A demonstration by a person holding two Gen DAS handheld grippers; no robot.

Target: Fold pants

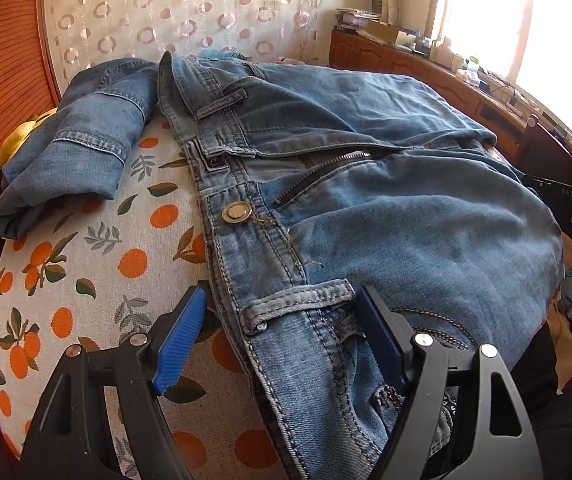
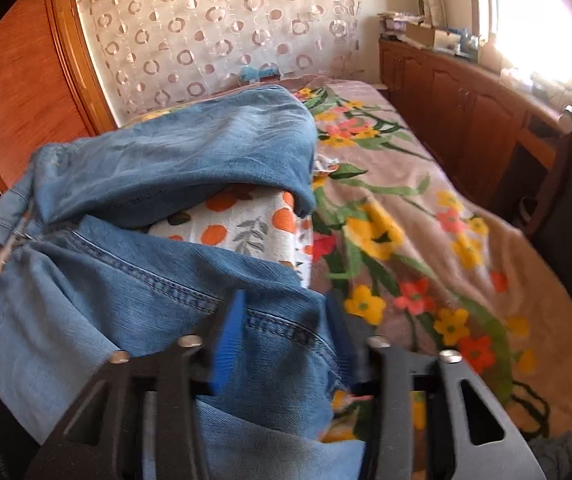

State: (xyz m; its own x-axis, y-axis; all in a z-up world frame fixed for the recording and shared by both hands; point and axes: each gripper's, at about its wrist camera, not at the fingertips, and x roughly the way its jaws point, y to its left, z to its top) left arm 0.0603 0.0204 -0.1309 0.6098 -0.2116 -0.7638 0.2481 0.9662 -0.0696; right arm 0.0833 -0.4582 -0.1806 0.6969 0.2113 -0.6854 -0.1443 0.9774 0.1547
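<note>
The pants (image 1: 386,208) are faded blue denim jeans with pale stitching, lying front up on the bed's orange-print cloth (image 1: 97,280). The fly is unzipped, and the brass button (image 1: 236,213) and belt loops face up at the waistband on the left. The two legs (image 2: 189,148) spread apart toward the right.

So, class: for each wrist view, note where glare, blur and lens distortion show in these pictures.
Left wrist view: window blown out white at upper right, bed edge bowed by the fisheye, jeans sharp. Right wrist view: window glares again, right claw and the denim between its pads smeared by motion blur, floral blanket clearer.
</note>
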